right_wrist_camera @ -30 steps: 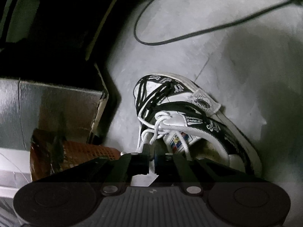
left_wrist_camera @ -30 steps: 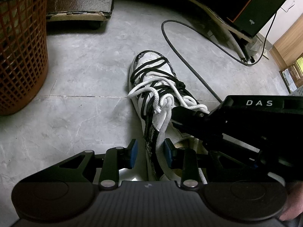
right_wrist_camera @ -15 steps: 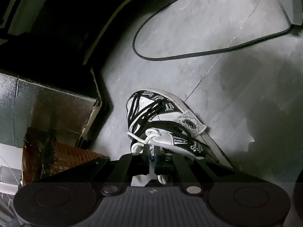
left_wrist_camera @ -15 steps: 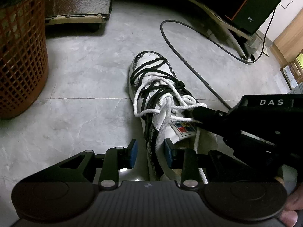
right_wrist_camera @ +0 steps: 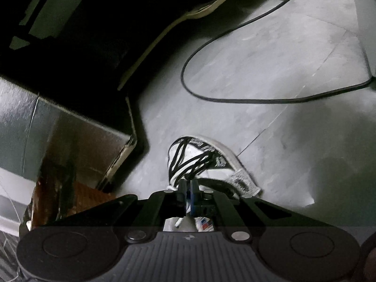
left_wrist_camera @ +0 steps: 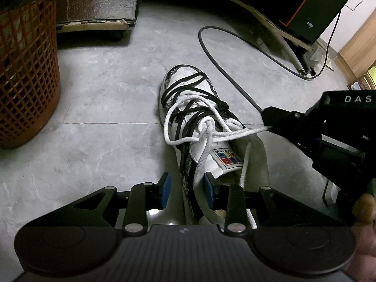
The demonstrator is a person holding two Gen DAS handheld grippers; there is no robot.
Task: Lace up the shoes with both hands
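A white shoe [left_wrist_camera: 188, 87] with black lacing stands on the grey floor, toe pointing away. A thick white lace [left_wrist_camera: 237, 132] is knotted over its tongue. From the knot one strand runs taut to the right into my right gripper [left_wrist_camera: 266, 119], which is shut on it. In the right wrist view the right gripper [right_wrist_camera: 188, 195] has its pads pressed together above the shoe [right_wrist_camera: 223, 162], and a lace end hangs below them. My left gripper [left_wrist_camera: 186, 192] is open over the shoe's collar. A slack white strand hangs between its blue pads [left_wrist_camera: 164, 191], which are not pressing it.
An orange mesh basket [left_wrist_camera: 25, 70] stands at the left, with a foil-covered board [left_wrist_camera: 98, 0] behind it. A black cable [left_wrist_camera: 211, 54] loops over the floor beyond the toe. A dark speaker [left_wrist_camera: 310, 7] and furniture legs are at the far right. A hand [left_wrist_camera: 362, 206] holds the right gripper.
My right gripper has drawn back to the right and upward with the white lace. The strand is now taut and the loose loops at the knot are smaller. The left gripper has stayed put.
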